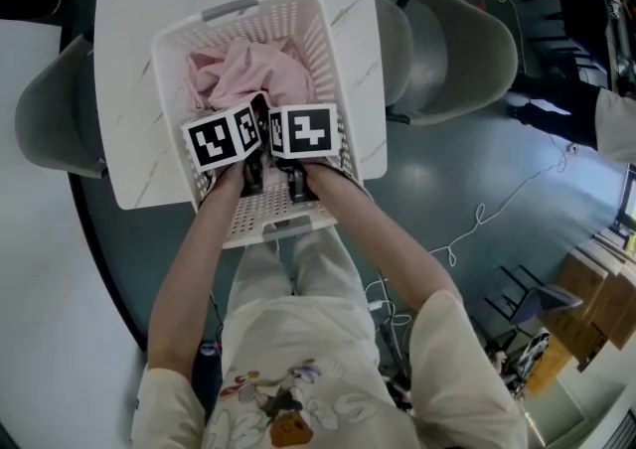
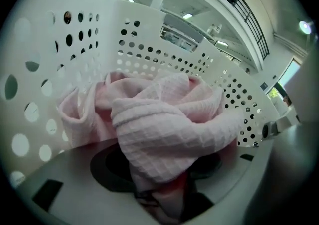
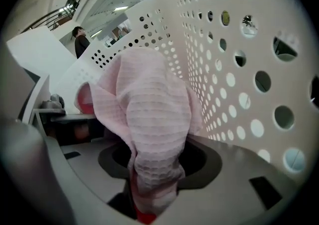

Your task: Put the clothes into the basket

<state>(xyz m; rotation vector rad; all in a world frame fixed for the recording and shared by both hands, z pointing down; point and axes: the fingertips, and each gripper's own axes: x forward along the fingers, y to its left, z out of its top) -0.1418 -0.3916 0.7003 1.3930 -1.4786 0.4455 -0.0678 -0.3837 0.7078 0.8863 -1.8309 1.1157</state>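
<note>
Both claws were inside the white perforated basket, which stood on the white marble-patterned tabletop. From the head view, the two marker cubes, left and right, sat side by side over the near half of the basket and almost touched. The left hand and right hand gripped the handles just behind them.

Left claw: the jaws were pinching a fold of the pink cloth. In the left gripper view the waffle-textured fabric ran down between the jaws, bunched up above them and hid most of the pads. The rest of the cloth spread towards the far and left walls of the basket.

Right claw: the jaws were also pinching the pink cloth. In the right gripper view a narrow gathered strip rose from between the jaws, with a bit of red pad showing beneath it. The right-hand basket wall was close beside it.

Cloth location: inside the basket, in the far half, heaped against the far wall, with its near edge held by both claws.

Surroundings: a grey chair stood to the right of the tabletop and another grey chair to the left. A grey handle sat on the far rim of the basket. A person stood far off in the right gripper view.
</note>
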